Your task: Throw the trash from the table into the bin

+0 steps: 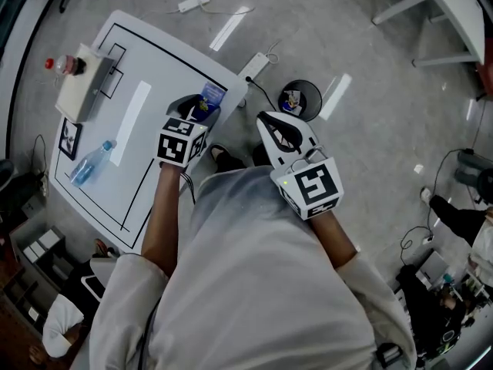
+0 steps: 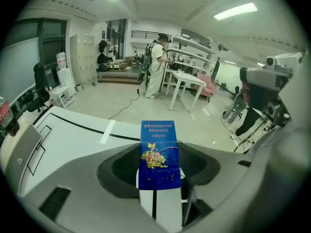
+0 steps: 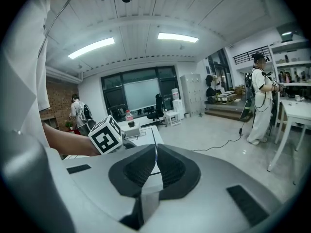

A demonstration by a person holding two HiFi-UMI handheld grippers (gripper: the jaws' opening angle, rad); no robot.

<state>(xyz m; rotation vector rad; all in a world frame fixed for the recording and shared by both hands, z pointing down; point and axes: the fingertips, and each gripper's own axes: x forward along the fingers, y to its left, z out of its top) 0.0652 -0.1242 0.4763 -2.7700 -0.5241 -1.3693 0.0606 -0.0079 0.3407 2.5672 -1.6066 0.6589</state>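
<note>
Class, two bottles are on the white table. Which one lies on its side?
The clear bottle with the blue cap; the red-capped bottle stands upright beside the beige box.

Left gripper (image 1: 202, 108) clamped, right gripper (image 1: 268, 120) closed.

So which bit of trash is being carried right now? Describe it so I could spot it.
Find the white table, then its edge nearest the person, where the left gripper hangs. Clamped in its jaws is a flat blue packet printed with yellow flowers, unlike the clear bottle lying on the table.
</note>
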